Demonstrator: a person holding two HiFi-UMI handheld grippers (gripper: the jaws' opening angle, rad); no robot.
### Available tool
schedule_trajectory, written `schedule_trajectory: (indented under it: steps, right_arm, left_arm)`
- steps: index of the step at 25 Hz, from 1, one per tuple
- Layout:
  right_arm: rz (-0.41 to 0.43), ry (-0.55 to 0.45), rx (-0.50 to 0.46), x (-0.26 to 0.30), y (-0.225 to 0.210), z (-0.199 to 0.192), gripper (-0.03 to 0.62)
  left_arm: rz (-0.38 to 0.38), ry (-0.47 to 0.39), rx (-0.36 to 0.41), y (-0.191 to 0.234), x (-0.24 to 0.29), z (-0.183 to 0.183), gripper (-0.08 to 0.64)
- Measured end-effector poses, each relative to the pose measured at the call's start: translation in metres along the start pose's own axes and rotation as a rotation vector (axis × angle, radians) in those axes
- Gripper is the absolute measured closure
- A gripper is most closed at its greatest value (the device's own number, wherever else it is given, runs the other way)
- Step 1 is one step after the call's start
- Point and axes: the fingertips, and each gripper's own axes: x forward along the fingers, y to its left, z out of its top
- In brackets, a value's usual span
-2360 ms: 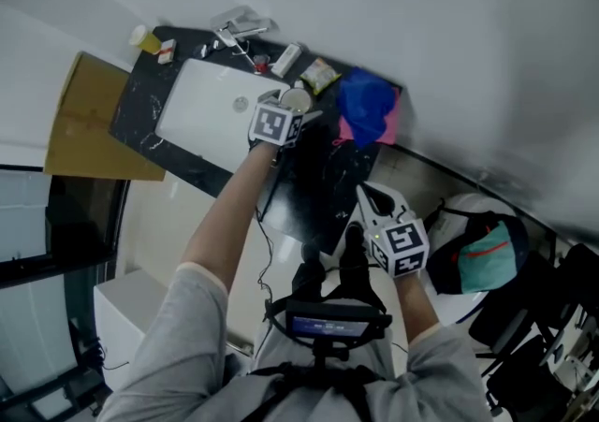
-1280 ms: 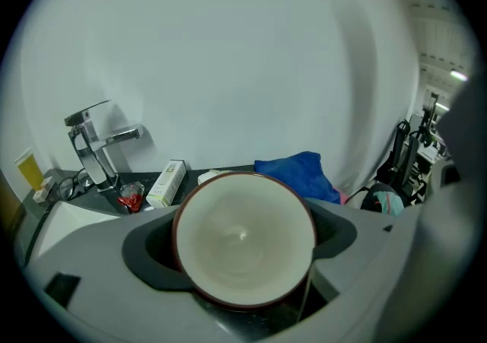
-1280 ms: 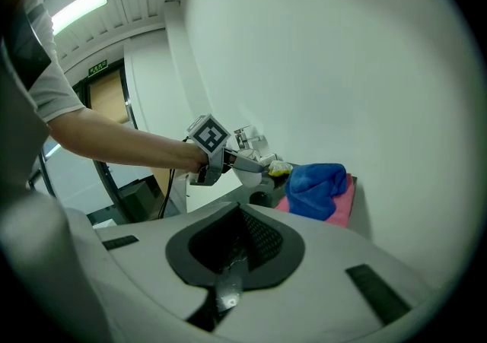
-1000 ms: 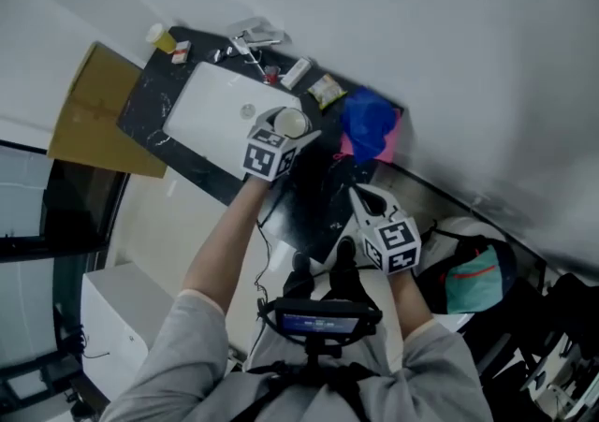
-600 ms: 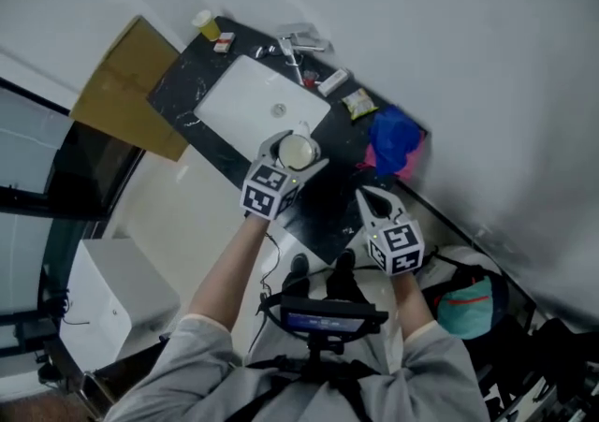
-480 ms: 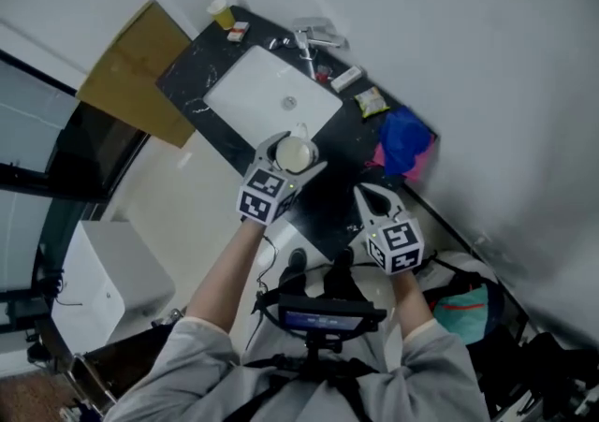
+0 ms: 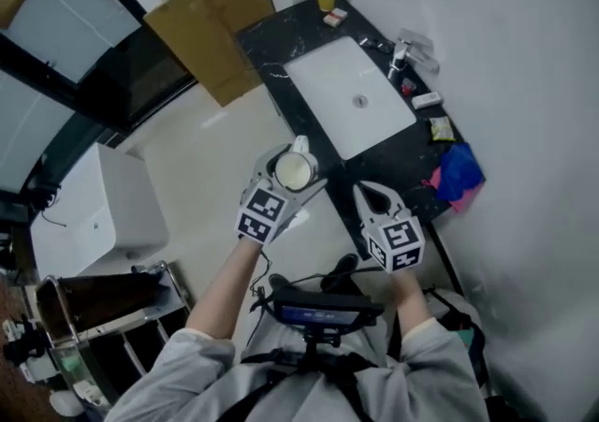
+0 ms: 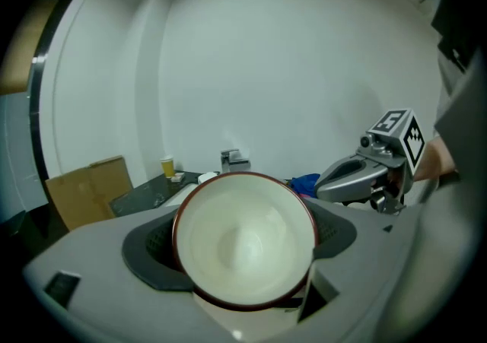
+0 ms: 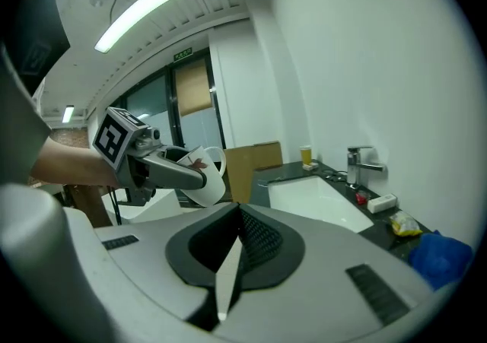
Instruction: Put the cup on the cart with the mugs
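A white cup (image 7: 294, 167) with a dark red rim and a handle sits between the fingers of my left gripper (image 7: 288, 179), held in the air over the pale floor. In the left gripper view its open mouth (image 8: 243, 239) faces the camera and fills the space between the pads. From the right gripper view the cup (image 9: 199, 176) shows a small red print on its side. My right gripper (image 7: 361, 190) hovers just to the right, shut and empty, its pads (image 9: 245, 236) meeting in a line. A metal-framed cart (image 7: 58, 310) stands at the bottom left; what is on it I cannot make out.
A black counter (image 7: 374, 172) with a white sink (image 7: 348, 93), a tap (image 7: 401, 51), a blue cloth (image 7: 459, 172) and small items runs along the wall at the right. A brown board (image 7: 211, 27) leans by it. A white cabinet (image 7: 98, 214) stands at the left.
The view has swung left: the sink counter slid to the upper right, and the floor, white cabinet and cart came into sight. The left gripper carried the cup away from the counter.
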Motion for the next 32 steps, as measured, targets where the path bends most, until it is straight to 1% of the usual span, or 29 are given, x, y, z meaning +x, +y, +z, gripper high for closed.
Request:
schedule_trajectory:
  steps: [4, 10, 17, 19, 21, 23, 25, 28, 30, 32]
  right_arm:
    - [0.105, 0.007, -0.056, 0.045, 0.068, 0.014, 0.583]
    - [0.294, 0.017, -0.165, 0.108, 0.205, 0.027, 0.583]
    - [0.502, 0.013, -0.248, 0.162, 0.369, 0.03, 0.583]
    - [0.585, 0.023, -0.273, 0.173, 0.418, 0.03, 0.583]
    - [0.659, 0.03, -0.309, 0.182, 0.461, 0.032, 0.583]
    - [0.75, 0.039, -0.344, 0.189, 0.502, 0.032, 0.583]
    - [0.847, 0.059, -0.375, 0.195, 0.542, 0.028, 0.583]
    - [0.964, 0.085, -0.423, 0.201, 0.601, 0.025, 0.583]
    - [1.081, 0.074, -0.457, 0.208, 0.644, 0.021, 0.583]
    - [1.21, 0.08, -0.493, 0.209, 0.689, 0.015, 0.583]
  left_arm:
    - [0.102, 0.002, -0.03, 0.044, -0.073, -0.029, 0.135]
    - [0.296, 0.004, -0.096, 0.115, -0.207, -0.082, 0.135]
    - [0.494, 0.036, -0.155, 0.168, -0.364, -0.151, 0.135]
    - [0.564, 0.047, -0.18, 0.178, -0.408, -0.169, 0.135]
    - [0.644, 0.052, -0.211, 0.187, -0.449, -0.187, 0.135]
    - [0.729, 0.054, -0.246, 0.193, -0.488, -0.203, 0.135]
    - [0.813, 0.058, -0.284, 0.197, -0.525, -0.218, 0.135]
    - [0.926, 0.061, -0.34, 0.195, -0.58, -0.241, 0.135]
    - [1.022, 0.062, -0.381, 0.194, -0.619, -0.255, 0.135]
    - [1.139, 0.068, -0.433, 0.19, -0.66, -0.271, 0.135]
